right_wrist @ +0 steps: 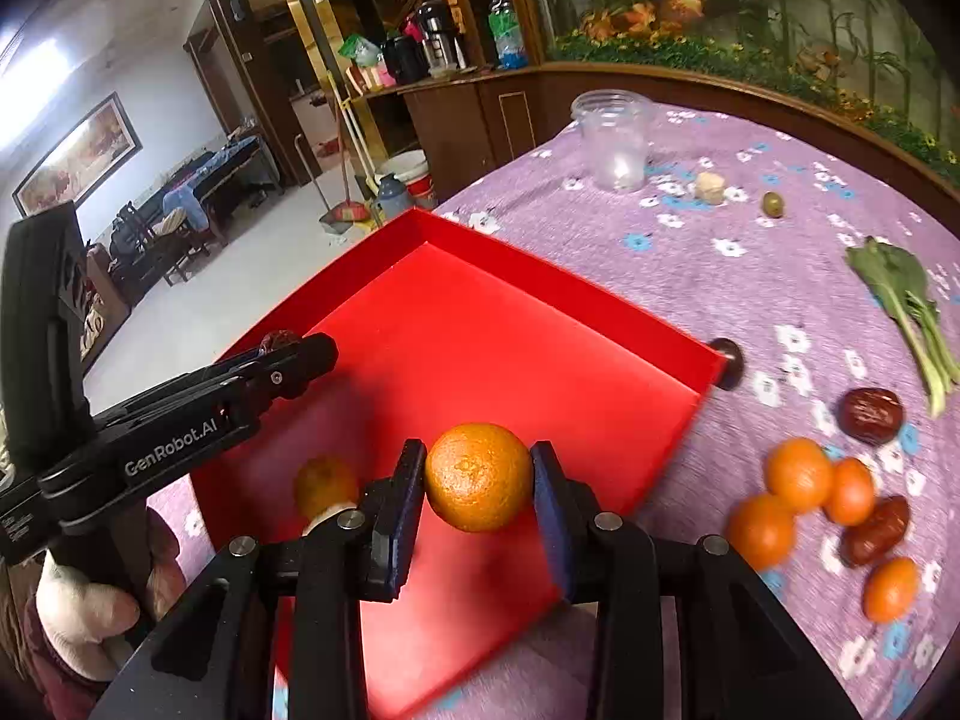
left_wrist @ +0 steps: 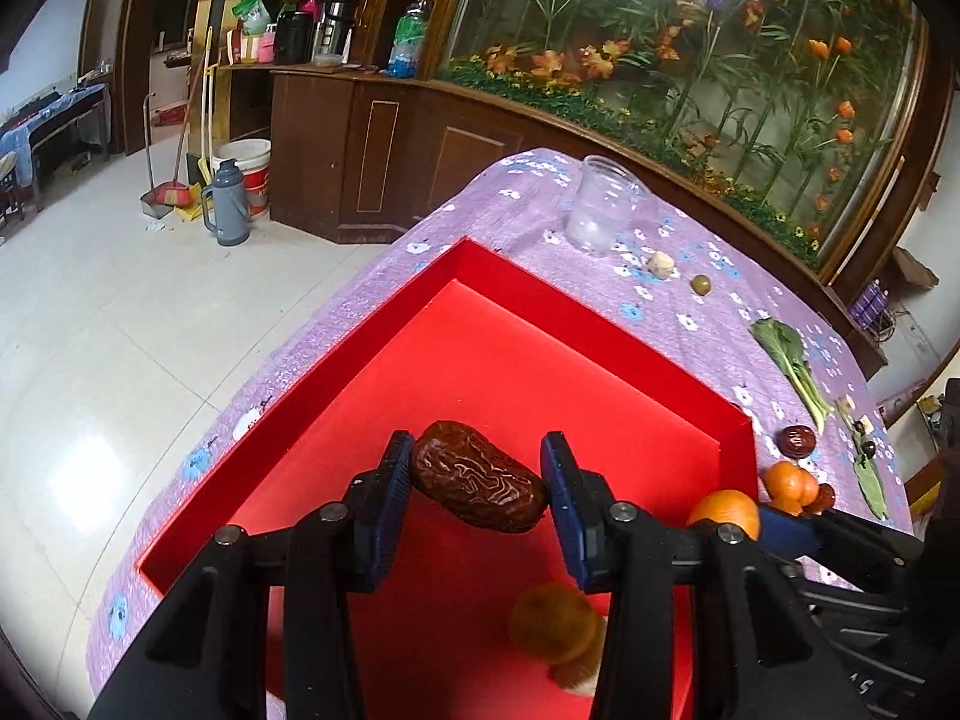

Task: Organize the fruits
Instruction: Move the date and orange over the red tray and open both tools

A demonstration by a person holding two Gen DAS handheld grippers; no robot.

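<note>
My left gripper point(left_wrist: 477, 480) is shut on a wrinkled brown date point(left_wrist: 477, 485) and holds it above the red tray point(left_wrist: 540, 294). My right gripper point(right_wrist: 477, 483) is shut on an orange point(right_wrist: 478, 477) above the tray's near right part point(right_wrist: 600, 306). One orange lies inside the tray point(right_wrist: 324, 483), also in the left wrist view point(left_wrist: 555, 621). The left gripper shows from the side in the right wrist view point(right_wrist: 288, 354). On the purple cloth to the right lie several small oranges point(right_wrist: 798, 474) and dates point(right_wrist: 870, 414).
A clear plastic cup point(right_wrist: 615, 138) stands at the table's far side. Near it lie a pale lump point(right_wrist: 710, 186) and a green olive point(right_wrist: 773, 204). A leafy green point(right_wrist: 906, 300) lies at the right. The table edge drops to the tiled floor at left.
</note>
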